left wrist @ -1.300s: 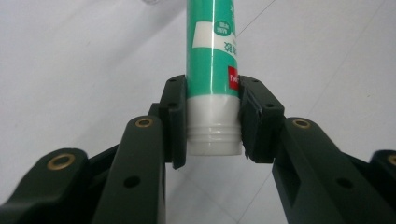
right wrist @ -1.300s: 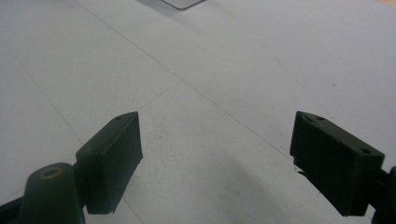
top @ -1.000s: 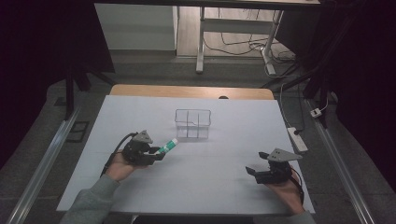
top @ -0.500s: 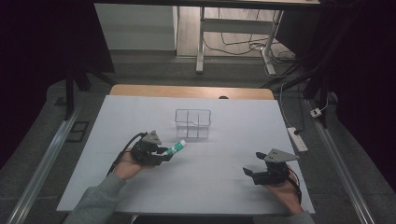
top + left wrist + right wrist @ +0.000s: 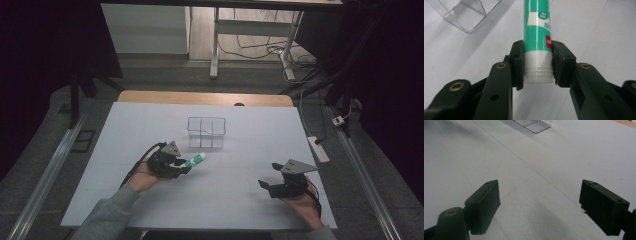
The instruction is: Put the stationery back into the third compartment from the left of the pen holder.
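A green and white tube [image 5: 194,160] [image 5: 537,30] with a white cap is clamped at its cap end between the pads of my left gripper [image 5: 183,166] [image 5: 537,67], which is shut on it. The tube points toward a clear plastic divided box [image 5: 206,132] [image 5: 467,13] standing on the white table [image 5: 250,150]; its tip lies just short of the box's near side. Off at the table's right front, my right gripper [image 5: 265,187] [image 5: 539,202] stands open with nothing between its jaws, only bare table beneath.
The clear box [image 5: 534,125] also shows far ahead in the right gripper view. Behind the table stand desk legs [image 5: 215,45] and cables on the floor; a power strip [image 5: 318,149] lies past the table's right edge.
My left gripper has carried the tube rightward and slightly forward, closer to the clear box. The right gripper has stayed where it was.
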Available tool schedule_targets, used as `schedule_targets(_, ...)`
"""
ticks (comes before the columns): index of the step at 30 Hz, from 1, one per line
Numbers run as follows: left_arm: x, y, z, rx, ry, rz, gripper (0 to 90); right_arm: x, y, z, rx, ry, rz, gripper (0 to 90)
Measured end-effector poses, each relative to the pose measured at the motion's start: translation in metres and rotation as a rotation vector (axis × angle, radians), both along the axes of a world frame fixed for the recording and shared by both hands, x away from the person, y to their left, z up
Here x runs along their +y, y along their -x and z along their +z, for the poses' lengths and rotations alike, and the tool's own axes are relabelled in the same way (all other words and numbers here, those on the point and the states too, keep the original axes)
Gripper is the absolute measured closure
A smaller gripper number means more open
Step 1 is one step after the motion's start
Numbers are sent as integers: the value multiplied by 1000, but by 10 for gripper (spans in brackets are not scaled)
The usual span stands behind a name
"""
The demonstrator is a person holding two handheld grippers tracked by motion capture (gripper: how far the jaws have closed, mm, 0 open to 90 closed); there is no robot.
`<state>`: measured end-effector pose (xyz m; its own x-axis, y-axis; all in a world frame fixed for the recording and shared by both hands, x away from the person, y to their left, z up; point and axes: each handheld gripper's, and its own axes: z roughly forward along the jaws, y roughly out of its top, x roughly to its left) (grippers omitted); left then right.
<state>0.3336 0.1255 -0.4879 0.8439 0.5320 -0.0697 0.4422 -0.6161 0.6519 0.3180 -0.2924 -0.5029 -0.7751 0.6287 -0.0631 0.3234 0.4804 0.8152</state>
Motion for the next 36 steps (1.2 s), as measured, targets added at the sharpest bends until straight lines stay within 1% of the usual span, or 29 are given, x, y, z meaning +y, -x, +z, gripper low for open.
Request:
schedule_targets(3,-4,-1,-1,2,-9,-10,643,2,0,0,-1,-4,3,160)
schedule_targets(5,-6,-2,-1,0,-17,-20,643,4,0,0,-2,1,6,160)
schedule_targets(7,-10,-2,-1,-2,-27,-36,643,6,0,1,-4,1,14,160)
schedule_targets(8,-12,-2,-1,-2,-25,-41,643,7,0,1,-5,-3,12,160)
schedule_targets(9,-14,-2,-1,-4,-30,-49,643,8,0,1,-8,8,13,160)
schedule_targets(10,-16,-2,-1,-6,-33,-54,643,9,-1,1,-7,2,19,159)
schedule_targets(13,-22,-2,-3,-6,-38,-78,643,13,-1,1,-4,8,22,159)
schedule_targets(16,-28,-3,-4,-5,-42,-96,643,15,-2,2,-2,0,32,159)
schedule_targets(20,-37,-4,-5,-7,-50,-124,643,18,-1,2,-4,7,39,159)
schedule_targets(24,-46,-6,-5,-7,-57,-147,643,22,-1,3,0,15,51,162)
schedule_targets(25,-48,-6,-6,-6,-61,-154,643,23,-1,3,1,9,60,166)
schedule_targets(28,-53,-8,-7,-2,-71,-162,643,27,0,5,4,18,73,174)
schedule_targets(29,-55,-8,-8,0,-72,-165,643,29,0,5,5,13,81,173)
schedule_targets(30,-56,-8,-8,-1,-74,-170,643,31,0,6,3,20,84,173)
schedule_targets(32,-58,-9,-8,0,-73,-177,643,34,0,6,3,19,96,174)
schedule_targets(36,-63,-10,-8,4,-77,-187,643,41,0,7,-2,45,109,178)
